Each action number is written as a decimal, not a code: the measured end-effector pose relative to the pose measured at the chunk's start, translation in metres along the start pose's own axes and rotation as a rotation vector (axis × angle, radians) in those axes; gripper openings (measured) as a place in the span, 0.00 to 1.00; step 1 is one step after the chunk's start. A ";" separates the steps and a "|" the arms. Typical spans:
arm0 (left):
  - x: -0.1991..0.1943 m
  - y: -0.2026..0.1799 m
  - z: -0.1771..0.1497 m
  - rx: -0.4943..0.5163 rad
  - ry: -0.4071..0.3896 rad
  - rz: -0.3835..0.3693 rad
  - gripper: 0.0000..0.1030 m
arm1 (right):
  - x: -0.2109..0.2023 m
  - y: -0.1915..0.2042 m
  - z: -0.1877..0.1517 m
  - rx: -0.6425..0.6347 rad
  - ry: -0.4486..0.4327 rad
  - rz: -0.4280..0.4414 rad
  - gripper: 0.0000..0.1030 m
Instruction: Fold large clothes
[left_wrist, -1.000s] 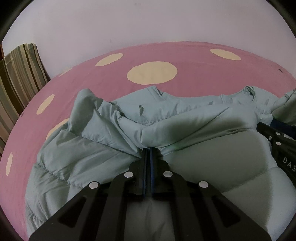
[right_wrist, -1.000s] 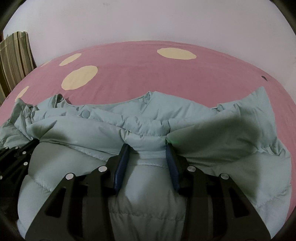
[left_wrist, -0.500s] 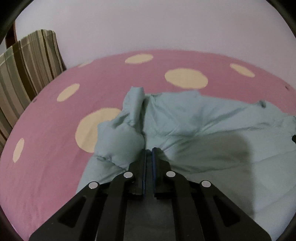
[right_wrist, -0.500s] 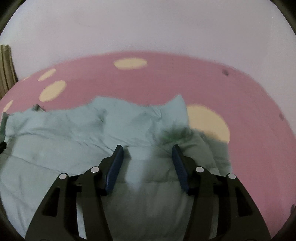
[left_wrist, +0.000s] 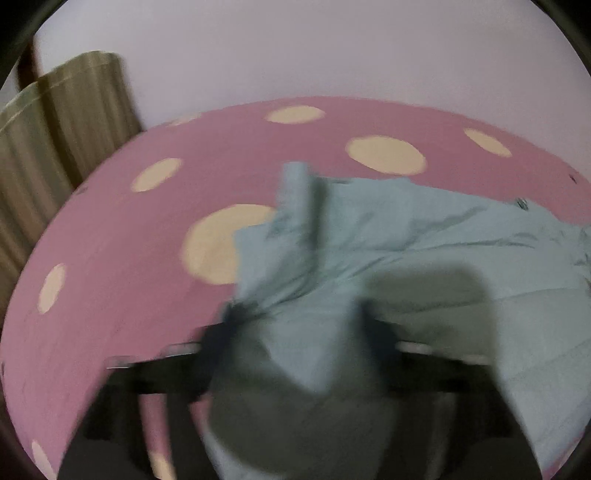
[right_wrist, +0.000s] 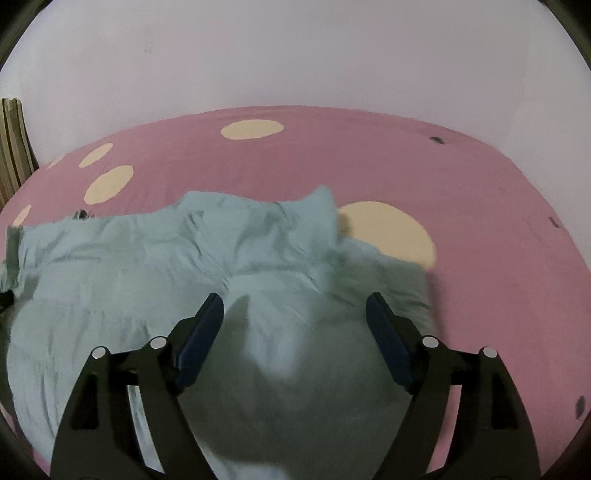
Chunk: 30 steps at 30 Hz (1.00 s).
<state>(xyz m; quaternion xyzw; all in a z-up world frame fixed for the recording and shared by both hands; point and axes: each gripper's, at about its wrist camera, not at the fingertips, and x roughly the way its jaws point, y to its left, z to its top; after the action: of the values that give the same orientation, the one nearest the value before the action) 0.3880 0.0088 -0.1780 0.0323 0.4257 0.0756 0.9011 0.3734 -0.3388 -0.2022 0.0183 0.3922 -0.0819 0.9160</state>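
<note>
A pale green puffy jacket lies on the pink bed sheet, with a bunched corner standing up at its left end. In the blurred left wrist view my left gripper has its jaws opening wide. A hump of jacket cloth sits loose between them, and neither pad presses on it. In the right wrist view the jacket spreads to the left. My right gripper hovers over its right end, jaws opening, with cloth below and between the blue pads but not pinched.
The sheet has large cream dots and reaches a white wall at the back. A striped brown and green cloth stands at the far left. Bare sheet lies left of the jacket in the left view and right of it in the right view.
The left gripper, shut on a jacket fold before, has sprung apart and let it go. The right jaws have widened off the cloth. Both hands have drawn back and up, and the jacket lies flatter.
</note>
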 end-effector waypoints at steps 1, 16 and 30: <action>-0.007 0.009 -0.005 -0.020 -0.012 0.027 0.76 | -0.004 -0.004 -0.004 -0.007 0.004 -0.011 0.78; 0.037 0.020 -0.017 -0.073 0.150 -0.150 0.80 | 0.026 -0.037 -0.019 0.074 0.140 0.034 0.95; 0.029 0.001 -0.021 -0.008 0.136 -0.240 0.22 | 0.020 -0.019 -0.027 0.131 0.146 0.151 0.28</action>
<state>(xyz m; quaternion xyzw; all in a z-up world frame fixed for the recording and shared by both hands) 0.3899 0.0148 -0.2128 -0.0275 0.4864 -0.0292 0.8728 0.3647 -0.3574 -0.2350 0.1133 0.4493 -0.0365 0.8854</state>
